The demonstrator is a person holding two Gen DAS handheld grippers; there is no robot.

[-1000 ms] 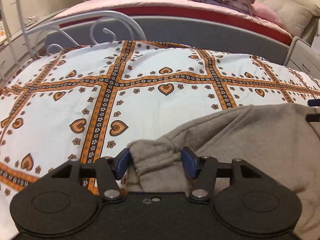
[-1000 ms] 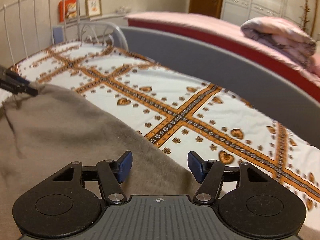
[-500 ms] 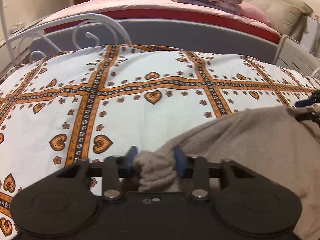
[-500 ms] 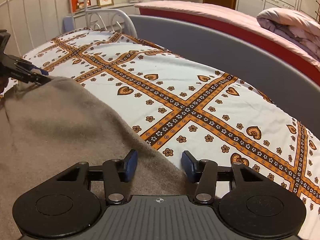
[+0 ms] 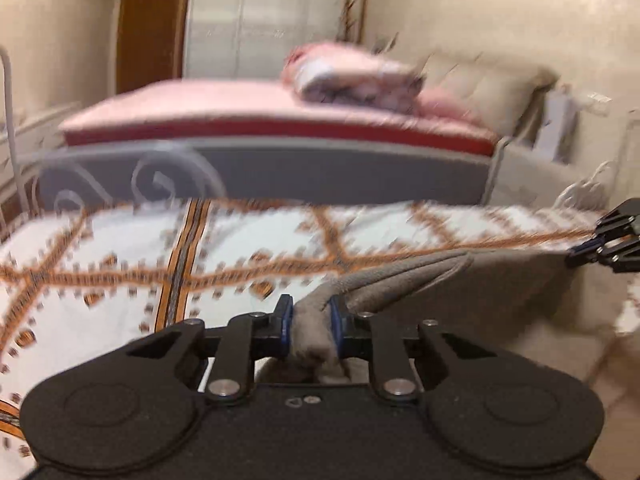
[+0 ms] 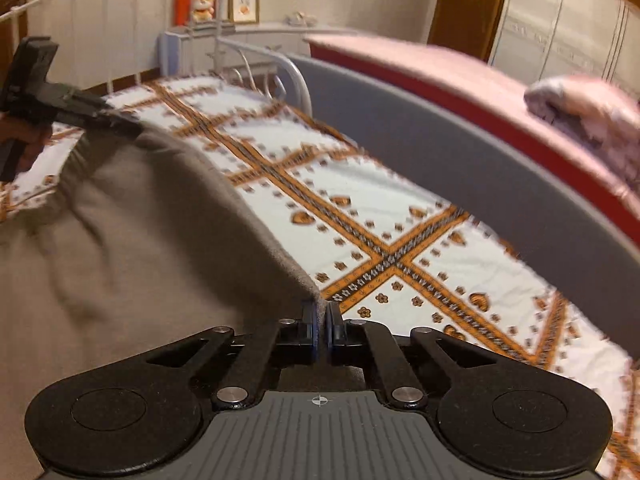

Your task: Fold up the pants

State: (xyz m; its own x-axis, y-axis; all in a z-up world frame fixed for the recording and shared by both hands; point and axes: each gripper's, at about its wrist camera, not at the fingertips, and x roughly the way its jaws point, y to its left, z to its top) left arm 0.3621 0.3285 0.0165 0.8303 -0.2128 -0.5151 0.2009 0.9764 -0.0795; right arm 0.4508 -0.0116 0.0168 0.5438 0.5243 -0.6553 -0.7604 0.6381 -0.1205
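Note:
Grey-brown pants point(image 6: 132, 248) lie on a bed with a white sheet patterned in orange bands and hearts point(image 6: 360, 216). My left gripper point(image 5: 310, 324) is shut on a bunched corner of the pants point(image 5: 420, 276) and holds it lifted above the sheet. My right gripper point(image 6: 320, 328) is shut on the pants' edge, with thin fabric pinched between its blue pads. The pants hang stretched between the two grippers. The left gripper also shows in the right wrist view point(image 6: 116, 120), and the right gripper in the left wrist view point(image 5: 588, 256).
A grey padded bed rail point(image 6: 460, 152) runs along the far side of the bed. White metal bed frames point(image 6: 120, 16) stand at its end. A second bed with a pink cover and a folded quilt point(image 5: 352, 76) lies beyond.
Both grippers have closed on the pants, the left on a bunched corner, the right on the edge. Both have lifted, raising the fabric off the sheet. The views are motion-blurred.

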